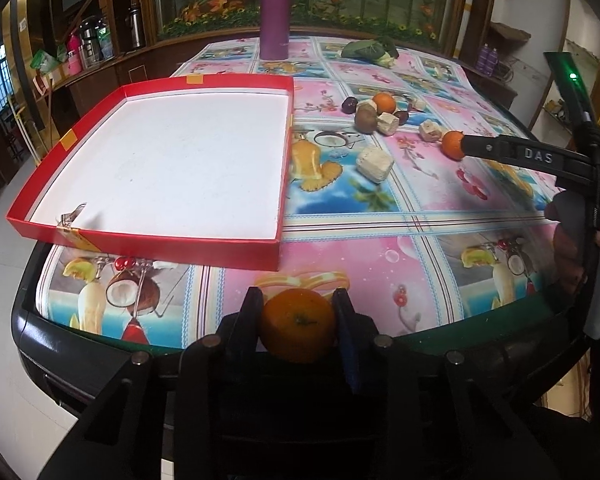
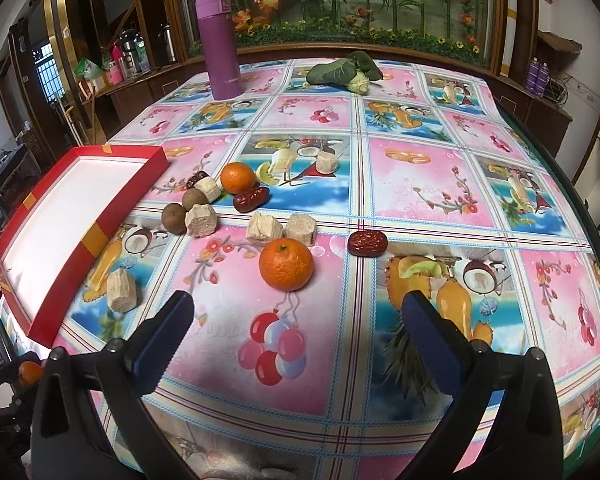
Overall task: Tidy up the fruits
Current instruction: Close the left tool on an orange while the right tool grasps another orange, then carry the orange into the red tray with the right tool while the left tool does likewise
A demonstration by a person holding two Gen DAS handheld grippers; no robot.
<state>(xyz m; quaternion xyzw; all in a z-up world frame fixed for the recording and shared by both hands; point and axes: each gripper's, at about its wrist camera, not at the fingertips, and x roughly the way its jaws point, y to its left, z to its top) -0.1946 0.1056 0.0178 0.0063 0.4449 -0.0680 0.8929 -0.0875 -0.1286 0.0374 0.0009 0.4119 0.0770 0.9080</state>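
Observation:
An orange point(image 1: 298, 324) sits between the fingers of my left gripper point(image 1: 298, 312), and both pads press its sides, above the table's near edge. A red box point(image 1: 140, 240) with a bare white floor lies just beyond, to the left. My right gripper point(image 2: 296, 316) stands open over the tablecloth, a second orange point(image 2: 286, 264) just past its fingertips. A third orange point(image 2: 238, 178) lies farther back among red dates point(image 2: 367, 243), brown round fruits point(image 2: 174, 219) and beige chunks point(image 2: 264, 228). In the left wrist view, one of the right gripper's fingers point(image 1: 484, 148) reaches the second orange point(image 1: 451, 145).
A purple flask point(image 2: 220, 44) stands upright at the far side of the table. A green leafy vegetable point(image 2: 340, 70) lies to its right. The red box point(image 2: 100, 232) overhangs the table's left edge. A hand point(image 1: 568, 248) holds the right gripper's handle.

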